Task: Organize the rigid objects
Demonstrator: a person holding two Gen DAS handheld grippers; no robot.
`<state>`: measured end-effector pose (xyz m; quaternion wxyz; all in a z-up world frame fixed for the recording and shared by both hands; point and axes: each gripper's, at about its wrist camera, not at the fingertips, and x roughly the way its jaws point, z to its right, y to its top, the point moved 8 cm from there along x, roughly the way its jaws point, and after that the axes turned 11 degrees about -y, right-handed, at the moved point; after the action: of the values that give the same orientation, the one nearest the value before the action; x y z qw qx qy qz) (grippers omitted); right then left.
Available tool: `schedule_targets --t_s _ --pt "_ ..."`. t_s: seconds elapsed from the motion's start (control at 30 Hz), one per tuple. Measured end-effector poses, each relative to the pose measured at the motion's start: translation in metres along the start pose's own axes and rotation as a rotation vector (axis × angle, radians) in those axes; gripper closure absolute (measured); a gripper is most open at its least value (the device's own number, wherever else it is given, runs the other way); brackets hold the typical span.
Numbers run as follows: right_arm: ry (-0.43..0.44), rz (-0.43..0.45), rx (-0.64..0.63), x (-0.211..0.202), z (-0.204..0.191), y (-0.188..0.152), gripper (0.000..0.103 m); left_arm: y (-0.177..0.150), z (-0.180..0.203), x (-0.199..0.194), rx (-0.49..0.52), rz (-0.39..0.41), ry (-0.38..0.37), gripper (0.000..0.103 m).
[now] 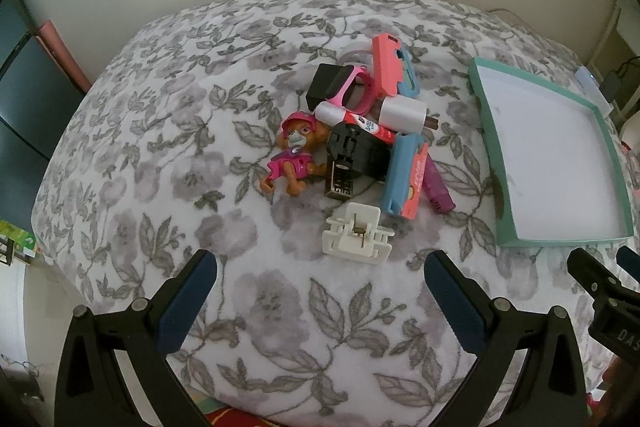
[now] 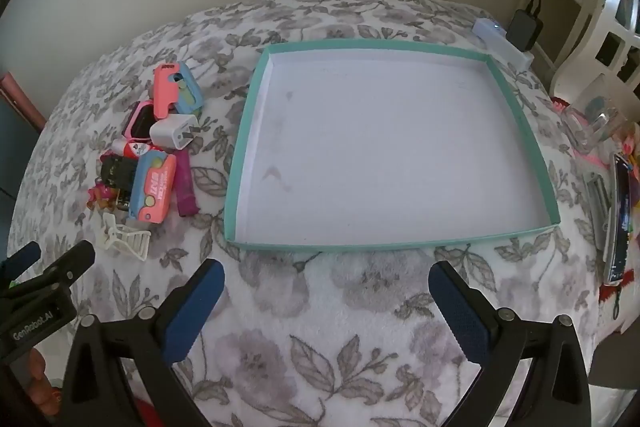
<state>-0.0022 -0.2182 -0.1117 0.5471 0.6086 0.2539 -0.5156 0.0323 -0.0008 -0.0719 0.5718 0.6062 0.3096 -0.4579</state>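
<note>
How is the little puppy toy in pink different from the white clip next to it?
The orange puppy figure in pink clothes and cap is colourful, while the plain white plastic claw clip is one pale colour. The puppy figure lies at the left edge of the toy pile, touching the black piece; the claw clip lies apart, nearer the camera. The figure is rounded, the clip boxy with teeth. Both rest on the flowered blanket, outside the teal tray.

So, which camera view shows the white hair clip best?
The left wrist view. There the hair clip lies near the middle, close and sharp, with its spring and teeth visible, apart from the pile of toys. In the right wrist view the clip is small and distorted near the left edge.
</note>
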Motion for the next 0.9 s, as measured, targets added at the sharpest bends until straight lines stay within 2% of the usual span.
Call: schedule_targets --t_s 0.9 --pt "-0.001 -0.001 -0.001 0.0031 -0.0003 -0.0012 0.0 -0.0027 -0.0022 0.0023 -0.013 -0.012 0.013 0.0"
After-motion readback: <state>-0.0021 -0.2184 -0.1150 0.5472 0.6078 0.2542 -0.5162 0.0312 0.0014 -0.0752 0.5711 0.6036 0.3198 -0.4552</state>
